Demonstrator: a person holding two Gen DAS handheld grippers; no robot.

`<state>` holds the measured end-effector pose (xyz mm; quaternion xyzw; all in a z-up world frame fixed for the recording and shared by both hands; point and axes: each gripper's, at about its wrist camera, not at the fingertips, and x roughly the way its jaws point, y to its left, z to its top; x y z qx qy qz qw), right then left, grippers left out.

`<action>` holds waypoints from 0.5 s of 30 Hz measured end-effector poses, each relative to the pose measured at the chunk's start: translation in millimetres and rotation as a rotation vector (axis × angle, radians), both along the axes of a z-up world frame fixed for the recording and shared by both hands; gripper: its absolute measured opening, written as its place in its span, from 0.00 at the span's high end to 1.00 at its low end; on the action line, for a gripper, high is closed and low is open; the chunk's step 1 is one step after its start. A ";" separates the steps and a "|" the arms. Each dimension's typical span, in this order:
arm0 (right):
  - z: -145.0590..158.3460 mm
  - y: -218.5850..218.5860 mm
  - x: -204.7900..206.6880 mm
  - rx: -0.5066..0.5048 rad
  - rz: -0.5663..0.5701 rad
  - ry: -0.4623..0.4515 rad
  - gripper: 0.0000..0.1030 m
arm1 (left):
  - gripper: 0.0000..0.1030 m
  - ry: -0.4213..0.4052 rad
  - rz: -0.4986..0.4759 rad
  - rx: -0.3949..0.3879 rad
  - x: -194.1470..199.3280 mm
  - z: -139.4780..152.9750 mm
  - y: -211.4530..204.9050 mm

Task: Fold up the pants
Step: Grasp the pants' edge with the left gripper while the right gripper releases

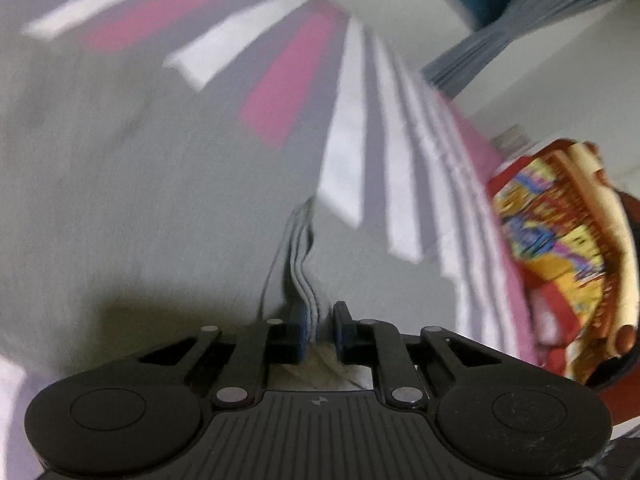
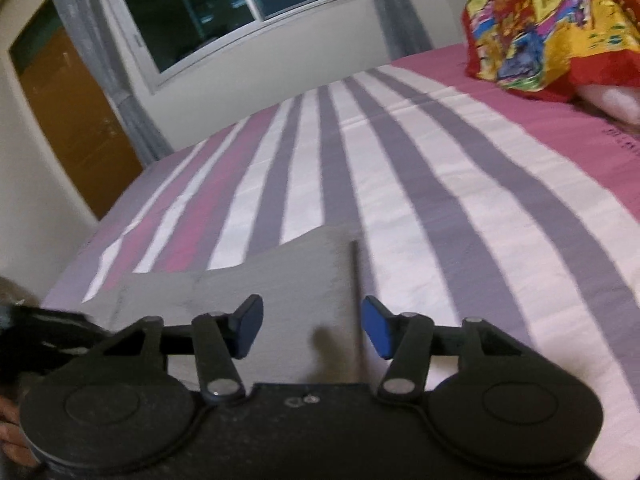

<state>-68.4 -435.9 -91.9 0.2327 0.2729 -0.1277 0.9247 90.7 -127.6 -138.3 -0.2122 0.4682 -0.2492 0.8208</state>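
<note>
The grey pants fill the left and middle of the left wrist view, which is motion-blurred. My left gripper is shut on a bunched layered edge of the pants, which runs up between the blue pads. In the right wrist view the pants lie flat on the striped bed, with a straight right edge. My right gripper is open just above them, one finger over the fabric and the other past its right edge.
The bed has a cover with pink, white and grey stripes. A bright red and yellow pillow sits at its far right corner, also in the left wrist view. A window, curtains and an orange door stand behind.
</note>
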 end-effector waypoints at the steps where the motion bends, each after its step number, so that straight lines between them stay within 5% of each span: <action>1: -0.1 -1.6 0.3 -0.009 -0.009 0.006 0.48 | 0.87 -0.027 -0.004 -0.008 0.5 9.5 2.4; 8: -5.9 6.8 13.8 -0.015 0.009 0.038 0.50 | 0.87 -0.142 0.033 -0.014 -4.5 44.6 43.3; 11: -7.0 21.8 20.5 -0.057 0.062 0.049 0.52 | 0.87 -0.169 0.065 0.080 -4.5 36.5 66.3; 15: -13.3 42.7 34.1 -0.074 0.141 0.081 0.58 | 0.87 -0.086 0.102 0.218 3.9 -4.7 86.9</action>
